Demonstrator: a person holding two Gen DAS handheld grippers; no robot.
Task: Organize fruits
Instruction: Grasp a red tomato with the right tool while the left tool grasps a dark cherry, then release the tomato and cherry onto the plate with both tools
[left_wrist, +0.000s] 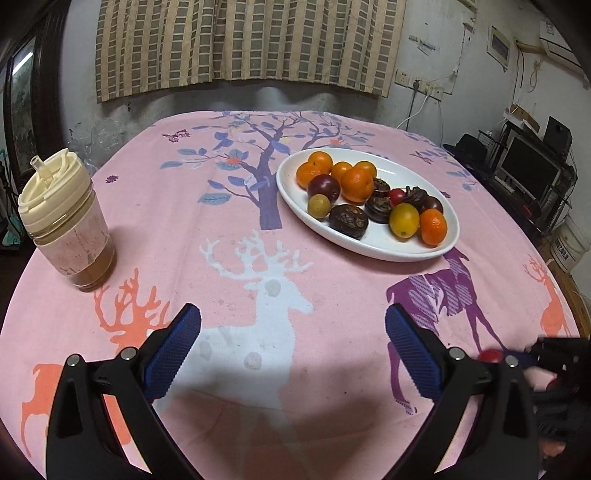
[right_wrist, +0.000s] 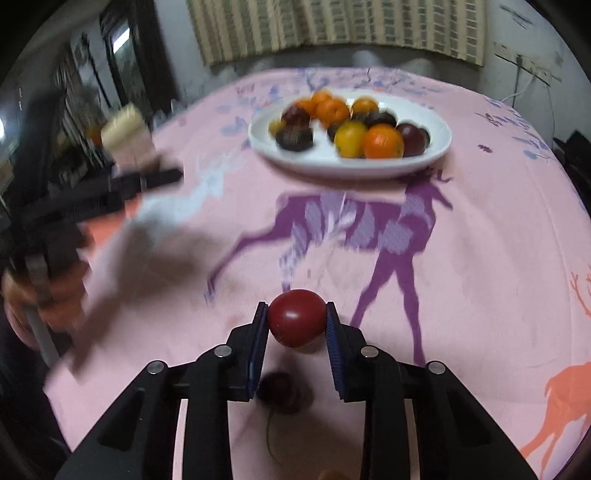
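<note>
The right tongs (right_wrist: 297, 323) pinch a red tomato (right_wrist: 296, 322), probably bound for the far plate (right_wrist: 436, 147), while the left tongs (left_wrist: 293, 354) gape wide and idle over the table (left_wrist: 221, 258).

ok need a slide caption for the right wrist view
Right tool grips a red tomato above the pink deer tablecloth, white fruit plate ahead.
</note>
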